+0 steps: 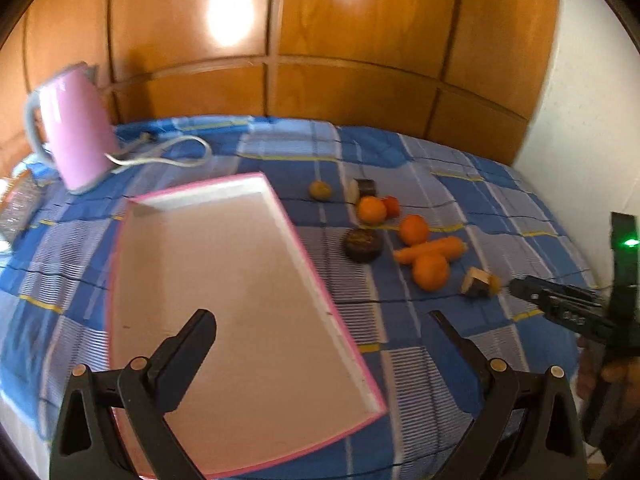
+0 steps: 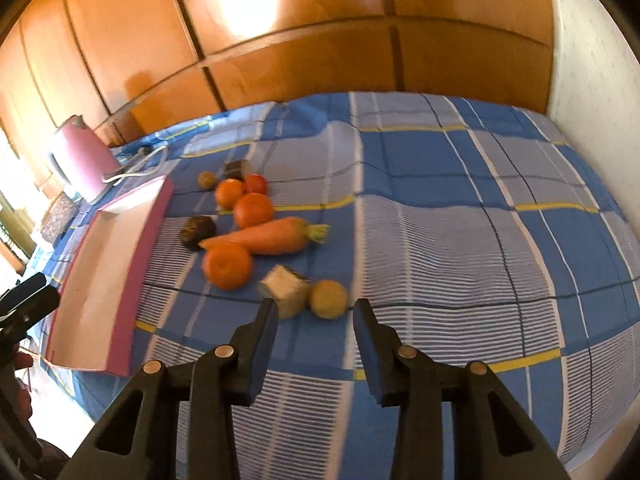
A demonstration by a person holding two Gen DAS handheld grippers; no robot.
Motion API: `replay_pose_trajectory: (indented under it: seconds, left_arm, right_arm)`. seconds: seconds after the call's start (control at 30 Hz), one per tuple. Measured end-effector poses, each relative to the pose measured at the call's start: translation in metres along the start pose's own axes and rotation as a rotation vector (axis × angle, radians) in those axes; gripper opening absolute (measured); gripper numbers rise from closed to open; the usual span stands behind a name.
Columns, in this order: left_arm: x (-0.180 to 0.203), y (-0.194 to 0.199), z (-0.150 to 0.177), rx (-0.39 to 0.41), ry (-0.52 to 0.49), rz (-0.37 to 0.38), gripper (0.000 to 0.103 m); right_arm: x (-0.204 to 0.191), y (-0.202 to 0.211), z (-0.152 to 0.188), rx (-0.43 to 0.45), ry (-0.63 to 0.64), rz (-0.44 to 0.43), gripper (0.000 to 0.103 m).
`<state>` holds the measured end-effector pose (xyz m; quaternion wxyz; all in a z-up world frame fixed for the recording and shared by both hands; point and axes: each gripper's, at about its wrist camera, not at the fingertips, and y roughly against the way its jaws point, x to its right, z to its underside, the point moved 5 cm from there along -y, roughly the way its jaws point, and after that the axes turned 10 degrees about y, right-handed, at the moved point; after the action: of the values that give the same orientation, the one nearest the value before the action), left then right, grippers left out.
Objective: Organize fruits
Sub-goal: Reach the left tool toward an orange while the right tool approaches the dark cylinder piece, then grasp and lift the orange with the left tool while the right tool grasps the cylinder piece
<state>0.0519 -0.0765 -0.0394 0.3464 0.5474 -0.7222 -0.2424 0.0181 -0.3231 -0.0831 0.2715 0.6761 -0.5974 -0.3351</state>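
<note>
A pink-edged white tray [image 1: 344,336] lies on the blue checked cloth; it also shows in the right wrist view [image 2: 148,240]. To its right lie oranges [image 2: 227,266], a carrot [image 2: 264,236], a small tomato [image 2: 256,184], dark brown pieces [image 2: 198,232], a pale cube [image 2: 285,289] and a small yellow fruit [image 2: 328,299]. My right gripper [image 2: 316,316] is open, just short of the yellow fruit, with nothing between its fingers. My left gripper [image 1: 324,324] is open and empty over the tray's near end. The right gripper's tip also shows in the left wrist view [image 1: 520,289].
A pink kettle [image 1: 78,128] with a white cord [image 1: 168,156] stands at the back left. A wooden panelled wall [image 1: 320,40] runs behind the table and a white wall [image 1: 592,120] on the right. A second small yellow fruit [image 2: 207,180] lies at the back.
</note>
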Motion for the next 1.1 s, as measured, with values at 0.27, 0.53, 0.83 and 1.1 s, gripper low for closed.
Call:
replay_pose_trajectory:
  seconds: [0.27,0.53,0.83,1.1]
  left_arm:
    - [0.021,-0.011,0.002,-0.058,-0.057,0.027,0.103]
    - [0.031,-0.034,-0.001,-0.137,-0.072,0.053,0.083]
    - [0.063,-0.065,-0.001,-0.239,-0.114,0.161,0.046]
    - [0.095,-0.105,-0.009,-0.320,-0.057,0.249,0.045]
  right_arm:
    - [-0.007,-0.018,-0.003,-0.030,0.072,-0.002,0.039]
    - [-0.029,-0.018,-0.015,0.016,0.203,-0.046,0.039]
    - [-0.047,-0.040,-0.017,-0.009,0.387,-0.002,0.037]
    - [-0.032,-0.038,-0.021,0.007,0.297,-0.034,0.037]
